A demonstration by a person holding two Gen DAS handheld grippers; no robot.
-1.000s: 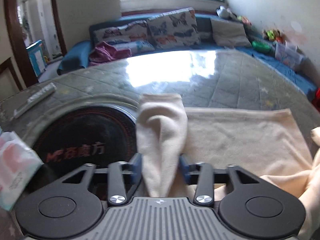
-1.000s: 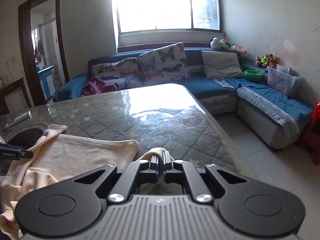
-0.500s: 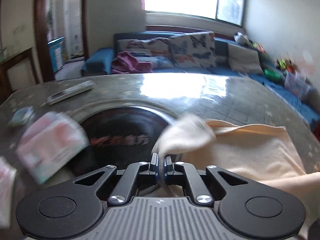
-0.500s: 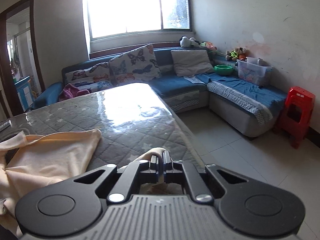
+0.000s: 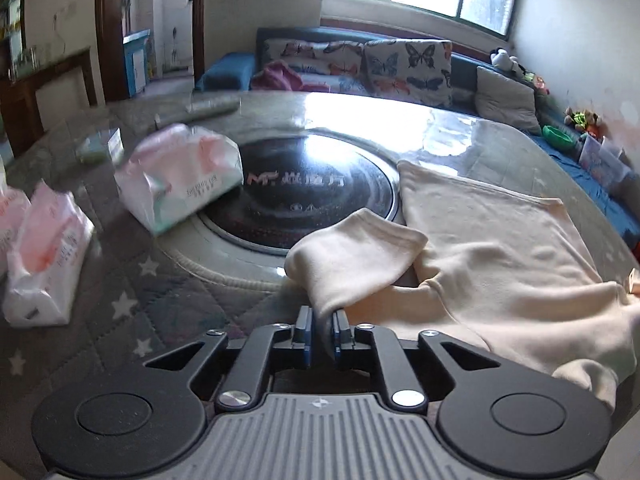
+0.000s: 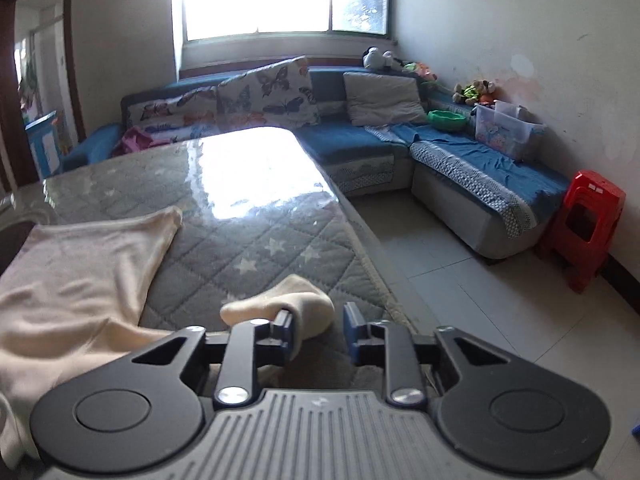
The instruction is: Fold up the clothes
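Observation:
A cream garment (image 5: pixel 492 248) lies spread on the quilted grey table (image 5: pixel 168 292). My left gripper (image 5: pixel 322 334) is shut on one cream sleeve (image 5: pixel 356 264), whose cuff sticks out ahead of the jaws. In the right wrist view the same garment (image 6: pixel 80 272) lies at the left. My right gripper (image 6: pixel 318 334) is open, and the other sleeve's cuff (image 6: pixel 288 306) lies on the table against the left finger (image 6: pixel 282 334), near the table's right edge.
A black round hotplate (image 5: pixel 304 196) is set into the table ahead of the left gripper. Three tissue packs (image 5: pixel 180 176) lie at the left. Past the table's right edge are tiled floor (image 6: pixel 460 300), a blue sofa (image 6: pixel 460 160) and a red stool (image 6: pixel 580 228).
My left gripper closed on the sleeve and swung left, toward the tissue packs. My right gripper, shut on the other cuff before, has opened and the cuff now lies loose.

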